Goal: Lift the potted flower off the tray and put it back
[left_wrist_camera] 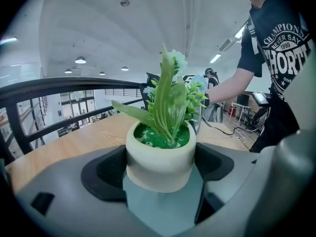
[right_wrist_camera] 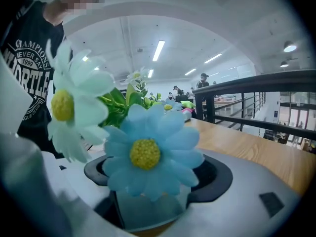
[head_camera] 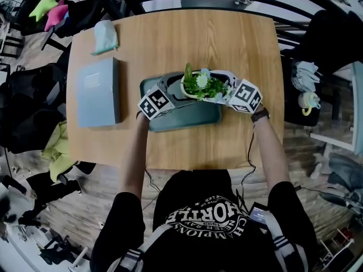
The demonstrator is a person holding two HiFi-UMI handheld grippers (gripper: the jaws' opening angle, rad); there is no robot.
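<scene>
While the tray [head_camera: 187, 120] lies close to the near edge of the wooden table [head_camera: 187, 38], bare wood shows behind it and to its right, and a grey box [head_camera: 99, 92] and a pale cloth [head_camera: 105, 37] lie to the left. Past the far edge runs a black railing [left_wrist_camera: 74, 85] in a big bright hall. The left gripper [left_wrist_camera: 160, 169] and the right gripper [right_wrist_camera: 155, 181] both have jaws spread wide, pressing on the potted flower [head_camera: 201, 86] from each side, over the tray's far right part.
</scene>
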